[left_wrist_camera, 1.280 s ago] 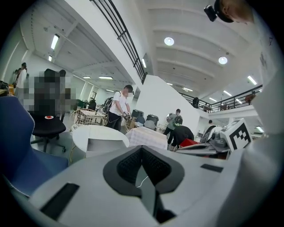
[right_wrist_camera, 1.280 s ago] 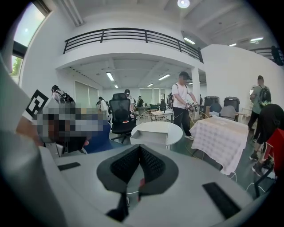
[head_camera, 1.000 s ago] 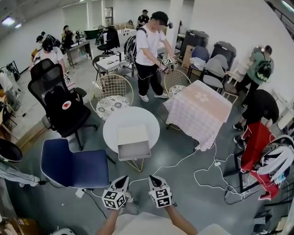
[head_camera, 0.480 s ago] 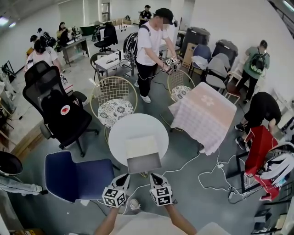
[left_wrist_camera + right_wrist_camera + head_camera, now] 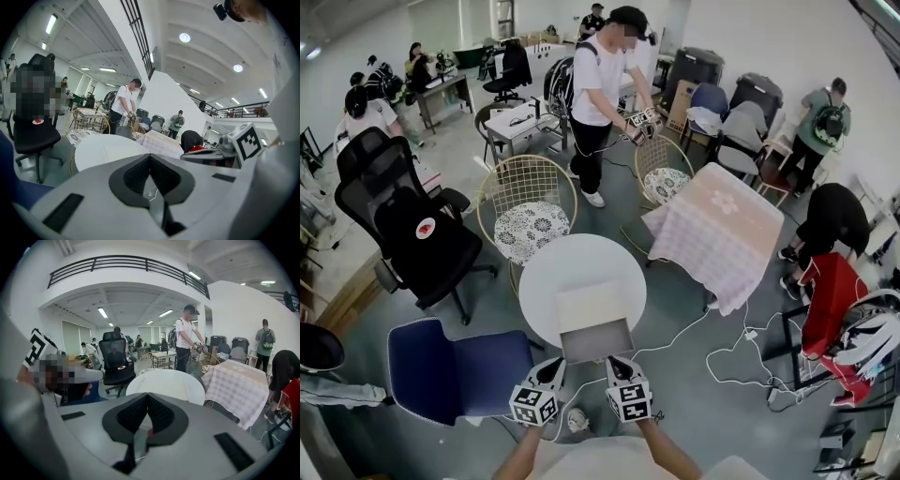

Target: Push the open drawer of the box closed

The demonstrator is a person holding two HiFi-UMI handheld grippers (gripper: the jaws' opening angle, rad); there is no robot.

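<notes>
Pale, stiff and probably light, the box [image 5: 581, 302] on the round table [image 5: 542, 281] points its open drawer [image 5: 596, 342] at me; I would press its front squarely with left gripper [image 5: 551, 366] and right gripper [image 5: 619, 364], both closed, empty.

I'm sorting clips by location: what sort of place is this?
Likely a big shared lab or studio, not a home: a black office chair, a mezzanine railing overhead, and a standing person among several working around scattered tables.
</notes>
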